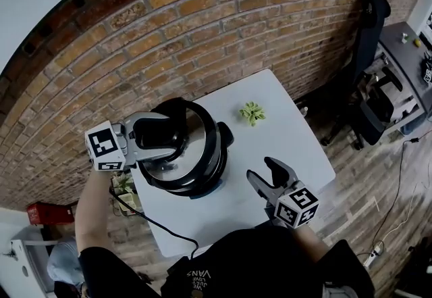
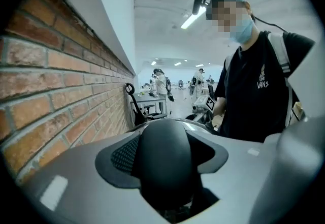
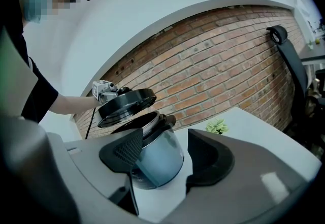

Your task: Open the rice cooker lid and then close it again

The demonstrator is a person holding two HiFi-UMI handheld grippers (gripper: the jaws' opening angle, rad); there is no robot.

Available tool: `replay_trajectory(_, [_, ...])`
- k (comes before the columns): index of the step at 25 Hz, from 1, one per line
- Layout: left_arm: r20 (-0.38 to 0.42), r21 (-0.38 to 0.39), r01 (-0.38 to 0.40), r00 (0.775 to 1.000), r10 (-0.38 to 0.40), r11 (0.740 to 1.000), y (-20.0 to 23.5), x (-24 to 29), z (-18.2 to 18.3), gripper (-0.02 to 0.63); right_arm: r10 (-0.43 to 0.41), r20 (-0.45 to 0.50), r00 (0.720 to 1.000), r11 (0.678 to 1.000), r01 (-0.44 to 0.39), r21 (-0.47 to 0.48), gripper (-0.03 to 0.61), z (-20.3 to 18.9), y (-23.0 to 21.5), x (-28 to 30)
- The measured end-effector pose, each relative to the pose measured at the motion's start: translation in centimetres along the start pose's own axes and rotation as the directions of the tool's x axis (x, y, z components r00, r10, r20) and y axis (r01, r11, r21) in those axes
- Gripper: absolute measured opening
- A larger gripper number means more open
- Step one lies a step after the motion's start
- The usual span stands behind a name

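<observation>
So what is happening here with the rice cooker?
The person's left gripper is shut on the lid handle, holding the lid raised and tilted above the rice cooker. The right gripper hangs over the white table beside it, jaws open and empty.

White table [image 1: 287,129], rice cooker [image 3: 160,159], small green plant [image 1: 252,113]
</observation>
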State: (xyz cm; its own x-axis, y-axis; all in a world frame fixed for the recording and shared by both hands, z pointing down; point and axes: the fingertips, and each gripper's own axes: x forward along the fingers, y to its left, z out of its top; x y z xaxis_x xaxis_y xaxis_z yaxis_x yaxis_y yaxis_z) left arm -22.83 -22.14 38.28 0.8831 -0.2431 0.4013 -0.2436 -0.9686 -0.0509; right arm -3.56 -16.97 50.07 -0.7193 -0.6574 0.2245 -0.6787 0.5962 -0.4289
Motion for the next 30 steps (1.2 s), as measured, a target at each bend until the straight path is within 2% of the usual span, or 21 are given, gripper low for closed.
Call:
replay_trajectory(3, [0.087, -0.089, -0.102, 0.99, 0.11, 0.991, 0.8, -2.7, 0.5, 0.278, 0.019, 0.01, 1.0, 1.0, -0.019, -0.003, 0.27, 0.5, 0.4, 0.2])
replay_trajectory(5, [0.161, -0.179, -0.174, 0.966, 0.203, 0.968, 1.1, -5.0, 0.3, 0.278, 0.031, 0.018, 0.999, 1.0, -0.031, -0.004, 0.27, 0.8, 0.8, 0.3])
replay_trajectory(6, [0.209, -0.243, -0.203, 0.944, 0.255, 0.949, 1.2, -6.3, 0.0, 0.278, 0.036, 0.02, 0.999, 0.999, -0.036, -0.005, 0.27, 0.8, 1.0, 0.3])
replay_trajectory(7, [0.258, -0.314, -0.224, 0.915, 0.31, 0.923, 1.2, -7.7, -0.5, 0.278, 0.041, 0.022, 0.999, 0.999, -0.041, -0.006, 0.27, 0.9, 1.2, 0.4])
replay_trajectory(10, [0.356, -0.487, -0.278, 0.803, 0.479, 0.828, 0.8, -11.6, -2.6, 0.278, 0.053, 0.02, 0.998, 0.999, -0.053, -0.006, 0.27, 0.9, 1.8, 0.4])
replay_trajectory(14, [0.356, -0.606, -0.36, 0.675, 0.646, 0.71, -0.4, -15.1, -5.8, 0.278, 0.063, 0.017, 0.998, 0.998, -0.063, -0.008, 0.27, 0.7, 2.4, 0.3])
replay_trajectory(17, [0.38, -0.685, -0.361, 0.565, 0.732, 0.633, -2.0, -17.8, -8.0, 0.278, 0.071, 0.015, 0.997, 0.997, -0.071, -0.011, 0.27, 0.4, 3.1, 0.2])
replay_trajectory(19, [0.42, -0.742, -0.311, 0.475, 0.773, 0.594, -3.4, -19.0, -9.0, 0.278, 0.076, 0.014, 0.997, 0.997, -0.076, -0.009, 0.27, 0.2, 3.6, 0.1])
replay_trajectory(21, [0.462, -0.793, -0.223, 0.387, 0.798, 0.567, -4.8, -19.5, -9.6, 0.278, 0.082, 0.015, 0.997, 0.997, -0.082, -0.005, 0.27, 0.0, 4.1, 0.0])
replay_trajectory(23, [0.469, -0.824, -0.179, 0.315, 0.825, 0.537, -6.2, -20.1, -10.8, 0.278, 0.091, 0.013, 0.996, 0.996, -0.091, -0.003, 0.27, -0.2, 4.8, 0.0])
replay_trajectory(25, [0.46, -0.848, -0.155, 0.258, 0.85, 0.506, -7.6, -20.5, -12.1, 0.278, 0.098, 0.01, 0.995, 0.995, -0.098, -0.004, 0.27, -0.5, 5.4, 0.0])
replay_trajectory(30, [0.408, -0.9, -0.101, 0.145, 0.901, 0.424, -11.0, -21.0, -15.4, 0.278, 0.107, 0.01, 0.994, 0.994, -0.107, -0.001, 0.269, -1.0, 6.5, -0.3])
